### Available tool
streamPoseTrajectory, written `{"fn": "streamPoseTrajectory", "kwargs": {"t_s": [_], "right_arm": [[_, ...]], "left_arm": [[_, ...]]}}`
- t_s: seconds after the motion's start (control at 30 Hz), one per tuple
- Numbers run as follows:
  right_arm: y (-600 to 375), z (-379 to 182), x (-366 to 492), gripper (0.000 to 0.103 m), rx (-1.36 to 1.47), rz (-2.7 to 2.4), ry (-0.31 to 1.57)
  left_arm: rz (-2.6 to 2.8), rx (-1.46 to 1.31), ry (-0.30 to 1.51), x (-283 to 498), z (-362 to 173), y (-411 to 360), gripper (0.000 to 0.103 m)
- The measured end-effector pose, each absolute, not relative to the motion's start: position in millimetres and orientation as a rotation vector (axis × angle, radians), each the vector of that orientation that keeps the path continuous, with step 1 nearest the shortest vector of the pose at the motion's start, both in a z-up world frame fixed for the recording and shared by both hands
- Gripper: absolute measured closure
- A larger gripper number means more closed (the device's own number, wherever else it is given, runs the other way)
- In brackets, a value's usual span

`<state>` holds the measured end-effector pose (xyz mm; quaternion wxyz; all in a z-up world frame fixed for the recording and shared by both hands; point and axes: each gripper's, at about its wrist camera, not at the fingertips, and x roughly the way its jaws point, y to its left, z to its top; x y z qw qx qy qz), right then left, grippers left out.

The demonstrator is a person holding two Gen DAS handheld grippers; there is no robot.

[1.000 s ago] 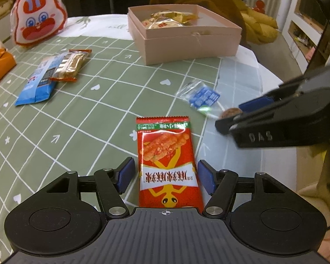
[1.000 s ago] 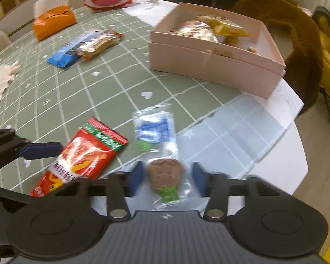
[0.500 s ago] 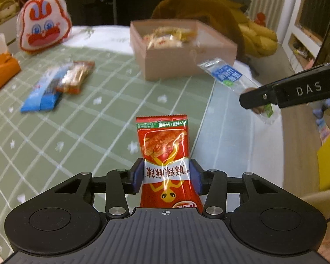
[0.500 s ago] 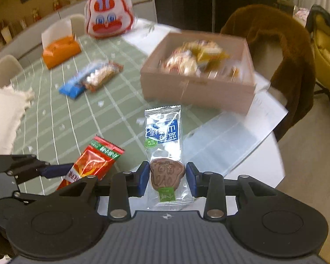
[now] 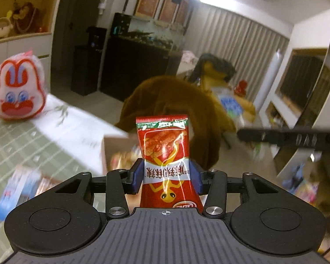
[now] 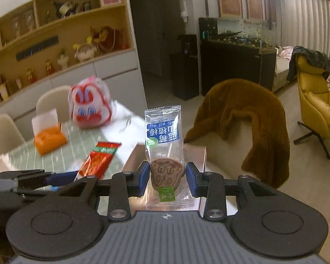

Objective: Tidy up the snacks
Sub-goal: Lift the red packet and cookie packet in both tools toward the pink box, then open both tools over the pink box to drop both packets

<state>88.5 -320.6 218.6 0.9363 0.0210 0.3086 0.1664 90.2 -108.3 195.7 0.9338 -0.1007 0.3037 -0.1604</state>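
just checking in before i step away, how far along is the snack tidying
Partly done. The pink box already holds some wrapped snacks. In hand: the left tongs are shut on a red snack packet, and the right tongs are shut on a clear-wrapped brown cookie, both lifted off the table. Left: both need dropping in the box, and a blue packet and another beside it, both blurred, lie on the table.

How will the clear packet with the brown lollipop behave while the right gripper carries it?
The clear packet probably stays fairly stiff: it stands upright above the right gripper. It looks light for its size. The brown lollipop may be brittle, so the jaws should not squeeze harder.
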Motion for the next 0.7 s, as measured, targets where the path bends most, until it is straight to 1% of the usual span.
{"fn": "streamPoseTrajectory", "kwargs": {"t_s": [0.07,0.13,0.2,0.3,0.43,0.57,0.63,0.7], "right_arm": [[-326,221,113,0.067,0.058,0.338,0.622],[-328,216,142,0.066,0.071,0.348,0.644],[-328,201,167,0.063,0.078,0.368,0.700],[-327,172,191,0.062,0.076,0.348,0.771],[-331,148,197,0.062,0.090,0.324,0.823],[-327,148,196,0.062,0.080,0.287,0.836],[-317,157,193,0.059,0.071,0.300,0.826],[-301,166,193,0.049,0.051,0.317,0.817]], "left_arm": [[-0.356,-0.223,0.601,115,202,-112,0.052],[-0.393,-0.303,0.634,149,194,-114,0.048],[-0.374,-0.369,0.709,183,161,-120,0.048],[-0.299,-0.319,0.848,214,108,-134,0.051],[-0.319,-0.426,0.910,212,93,-118,0.051],[-0.287,-0.444,0.874,198,108,-83,0.051],[-0.187,-0.431,0.848,181,114,-57,0.051],[-0.080,-0.427,0.829,165,116,-24,0.051]]}}
